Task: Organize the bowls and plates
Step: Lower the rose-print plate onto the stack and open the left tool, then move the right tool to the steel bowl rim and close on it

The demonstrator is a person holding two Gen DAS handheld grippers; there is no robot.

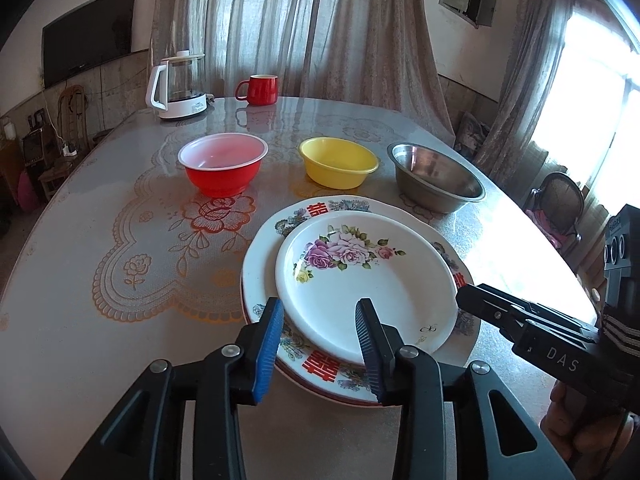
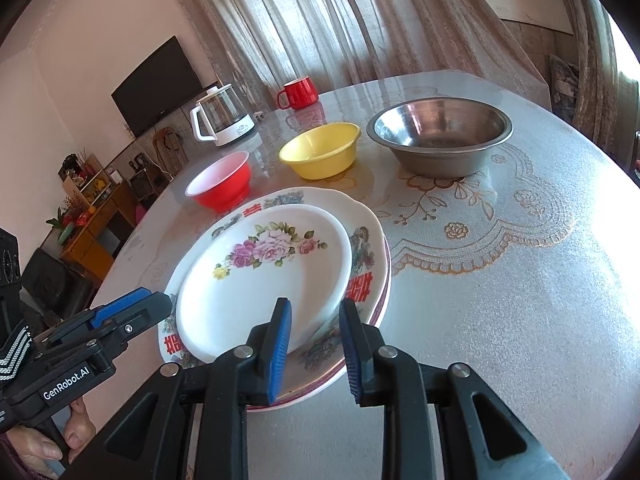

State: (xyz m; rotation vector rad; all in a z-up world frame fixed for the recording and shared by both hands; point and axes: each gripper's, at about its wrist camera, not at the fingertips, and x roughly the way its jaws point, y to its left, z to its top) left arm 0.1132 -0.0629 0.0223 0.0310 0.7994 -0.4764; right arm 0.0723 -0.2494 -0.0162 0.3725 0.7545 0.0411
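Note:
A small white plate with pink roses point(image 1: 360, 276) point(image 2: 260, 280) lies on top of a larger plate with red characters point(image 1: 260, 256) point(image 2: 360, 248), which rests on more plates. Behind them stand a red bowl point(image 1: 222, 164) point(image 2: 222, 182), a yellow bowl point(image 1: 338, 160) point(image 2: 320, 150) and a steel bowl point(image 1: 438, 176) point(image 2: 438, 134), all apart. My left gripper point(image 1: 320, 322) point(image 2: 132, 308) is open and empty over the near left rim of the stack. My right gripper point(image 2: 316, 328) point(image 1: 466, 298) is open and empty over the near right rim.
A glass kettle on a white base point(image 1: 178, 88) point(image 2: 224, 120) and a red mug point(image 1: 260, 89) point(image 2: 300, 93) stand at the far side of the round table point(image 1: 100, 320) point(image 2: 500, 320). Curtains hang behind it. A chair point(image 1: 562, 200) stands to the right.

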